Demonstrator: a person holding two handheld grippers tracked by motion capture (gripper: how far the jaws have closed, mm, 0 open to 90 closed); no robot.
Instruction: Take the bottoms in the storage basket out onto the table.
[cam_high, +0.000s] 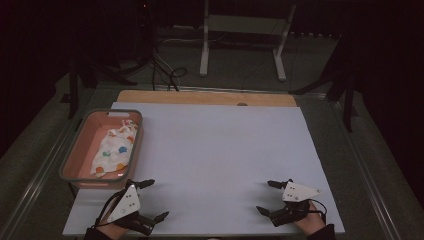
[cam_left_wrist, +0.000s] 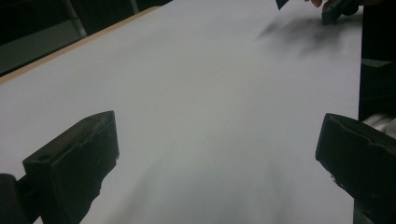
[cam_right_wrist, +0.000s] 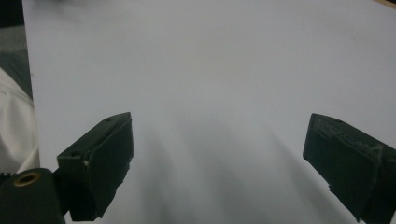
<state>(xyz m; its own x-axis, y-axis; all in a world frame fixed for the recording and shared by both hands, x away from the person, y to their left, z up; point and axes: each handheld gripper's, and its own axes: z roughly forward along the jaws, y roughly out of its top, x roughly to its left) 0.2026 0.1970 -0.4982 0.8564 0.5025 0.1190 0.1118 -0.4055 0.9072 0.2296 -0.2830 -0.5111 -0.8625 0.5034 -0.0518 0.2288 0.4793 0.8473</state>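
Both claws idle at the near edge of the white counter. Left claw and right claw spread wide, empty, likely a ready stance. Spotted cloth lies in pink basket, far left.

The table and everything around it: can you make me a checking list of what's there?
Surface: white board on a wooden table, bare in the middle.
Job's things: pink basket at the left edge, spotted cloth inside.
Clutter: nothing seen.
Grippers: left gripper and right gripper near the front edge, both open, holding nothing.
Cables: black cable at the right gripper; floor cables behind the table.
Surroundings: white stand, dark room.
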